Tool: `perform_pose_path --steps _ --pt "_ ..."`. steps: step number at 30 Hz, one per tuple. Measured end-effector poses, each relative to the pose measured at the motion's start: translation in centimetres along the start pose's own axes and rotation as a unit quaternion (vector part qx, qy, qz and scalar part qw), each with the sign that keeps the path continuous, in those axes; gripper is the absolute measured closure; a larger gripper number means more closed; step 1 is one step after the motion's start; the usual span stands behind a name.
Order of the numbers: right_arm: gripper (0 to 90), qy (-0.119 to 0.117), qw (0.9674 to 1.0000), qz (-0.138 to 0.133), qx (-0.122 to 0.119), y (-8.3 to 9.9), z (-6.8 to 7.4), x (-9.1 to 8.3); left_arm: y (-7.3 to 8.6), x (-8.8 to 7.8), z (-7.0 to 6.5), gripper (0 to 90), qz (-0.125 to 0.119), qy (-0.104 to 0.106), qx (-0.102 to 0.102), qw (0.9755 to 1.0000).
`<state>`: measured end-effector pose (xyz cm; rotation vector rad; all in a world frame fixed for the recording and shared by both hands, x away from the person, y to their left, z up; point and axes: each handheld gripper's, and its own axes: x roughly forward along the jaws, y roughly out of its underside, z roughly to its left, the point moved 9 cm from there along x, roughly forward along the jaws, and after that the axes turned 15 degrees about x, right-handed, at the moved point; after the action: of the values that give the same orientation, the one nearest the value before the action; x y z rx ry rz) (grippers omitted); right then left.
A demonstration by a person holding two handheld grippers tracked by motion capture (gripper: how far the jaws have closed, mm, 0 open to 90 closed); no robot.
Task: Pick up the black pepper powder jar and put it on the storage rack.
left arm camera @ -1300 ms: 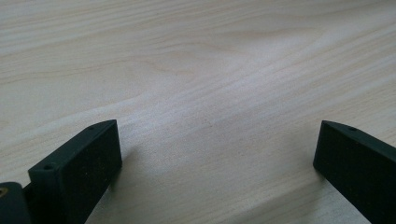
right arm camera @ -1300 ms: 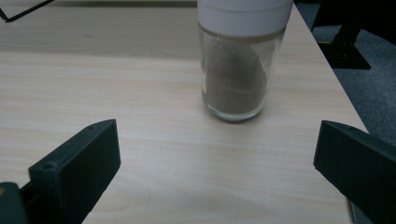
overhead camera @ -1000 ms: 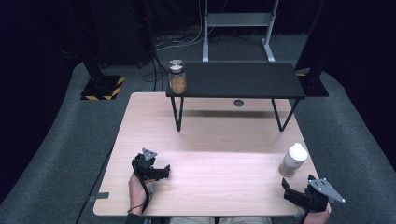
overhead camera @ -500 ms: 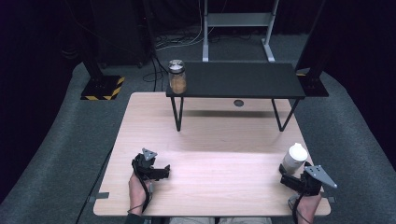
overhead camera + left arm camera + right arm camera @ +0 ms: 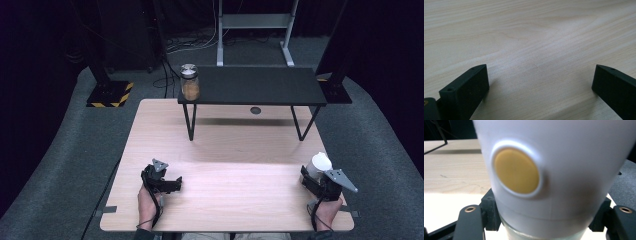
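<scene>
— Standing by the bench's (image 5: 225, 210) right edge, the white bottle (image 5: 318, 165) has open wood to its left.
— And the right gripper (image 5: 314, 176)?
— Fingers just closed, clamping it. Left gripper (image 5: 172, 184) rests low, fingers spread.

A light wooden table (image 5: 235, 170) takes up the middle and lower part of the high view, its pale grain running crosswise. Toward the upper part of the frame a low black shelf (image 5: 260, 87) on thin black legs stands on the table's far half and throws a shadow on the wood beneath it. A glass jar (image 5: 189, 82) with brownish contents stands upright at the shelf's left end. A small dark round spot (image 5: 256, 110) marks the wood just under the shelf's front edge. At the lower right, near the table's right edge, a white bottle (image 5: 318, 166) stands on the wood. Grey carpeted floor (image 5: 75, 150) surrounds the table.
</scene>
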<state>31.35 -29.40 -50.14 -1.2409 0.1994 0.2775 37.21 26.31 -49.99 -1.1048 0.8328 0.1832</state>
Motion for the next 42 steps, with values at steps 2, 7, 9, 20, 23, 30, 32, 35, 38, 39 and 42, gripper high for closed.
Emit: perform_pose_path --steps 2,7,9,20,23,30,32,35,38,39,42 --pt "30.2 0.002 1.0000 0.000 0.001 0.0 0.0 0.0 0.0 0.0 0.0 0.3 0.000 0.000 0.000 1.0000" --pt "30.3 0.007 1.0000 0.001 0.003 -0.1 0.1 -0.1 0.0 0.0 0.0 0.3 0.000 0.000 0.000 1.0000" --pt "30.3 0.007 1.0000 0.003 0.002 -0.1 0.1 -0.1 0.0 0.0 0.0 0.3 0.000 0.001 0.000 1.0000" --pt "30.3 0.000 1.0000 0.009 -0.001 -0.4 0.4 -0.3 0.0 0.0 0.0 0.3 -0.001 0.001 0.000 1.0000" --pt "30.3 -0.002 0.9999 0.011 -0.002 -0.7 0.5 -0.5 0.0 0.0 0.0 0.3 -0.001 0.000 0.000 1.0000" --pt "30.3 -0.009 0.9999 0.006 -0.003 -1.7 0.8 -1.4 0.0 0.0 0.0 0.3 -0.001 0.001 0.000 1.0000" --pt "30.3 -0.012 0.9999 0.006 -0.005 -2.2 1.0 -1.6 0.0 0.1 0.0 0.3 -0.002 0.001 -0.001 1.0000" --pt "30.3 -0.014 0.9999 0.004 -0.008 -2.7 1.2 -1.8 0.0 0.0 0.0 0.3 0.000 0.001 0.001 1.0000" --pt "30.2 -0.017 0.9998 0.003 -0.013 -3.2 1.5 -2.0 0.0 0.0 0.0 0.3 -0.001 0.001 -0.001 1.0000" --pt "30.2 -0.019 0.9997 0.003 -0.014 -3.5 1.6 -2.1 0.0 0.0 0.0 0.3 -0.001 0.001 0.000 1.0000" --pt "30.2 -0.022 0.9996 0.003 -0.014 -4.0 1.9 -2.3 0.0 0.0 0.0 0.4 -0.001 0.001 0.000 1.0000"
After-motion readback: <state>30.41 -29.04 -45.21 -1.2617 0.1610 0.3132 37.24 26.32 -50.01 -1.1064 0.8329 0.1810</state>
